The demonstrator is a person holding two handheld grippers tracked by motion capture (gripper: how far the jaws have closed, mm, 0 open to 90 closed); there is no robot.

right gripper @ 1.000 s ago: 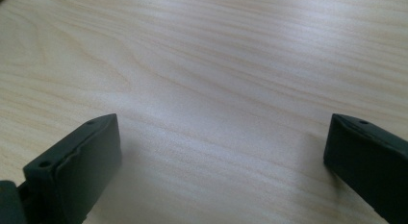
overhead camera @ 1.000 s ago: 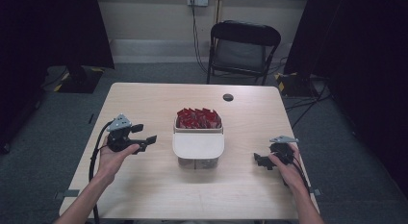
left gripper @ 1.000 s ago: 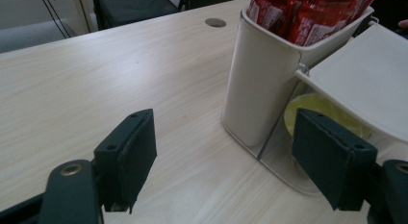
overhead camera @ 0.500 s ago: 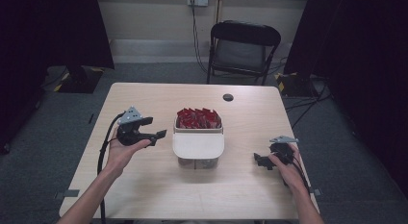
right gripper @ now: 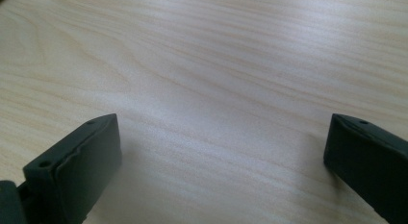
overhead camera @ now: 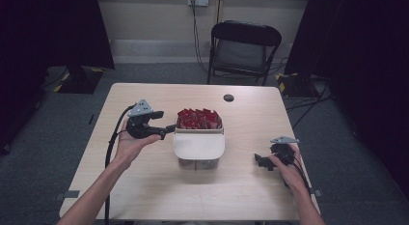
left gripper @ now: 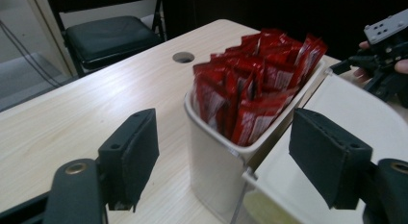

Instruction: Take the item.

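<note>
Now left claw (overhead camera: 169, 129) open, jaws just narrowed, nothing between; red packets (overhead camera: 198, 119) upright in white bin (overhead camera: 198, 147) directly ahead, close. Right claw (overhead camera: 260, 161) open, idle on table (overhead camera: 241, 196), farther.

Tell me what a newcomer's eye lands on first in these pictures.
First, the bright red packets standing packed in the white container at the middle of the pale wooden table. Next, the left gripper, open and closing slightly, right beside the container's packet end. The right gripper rests open near the table's right edge.
</note>
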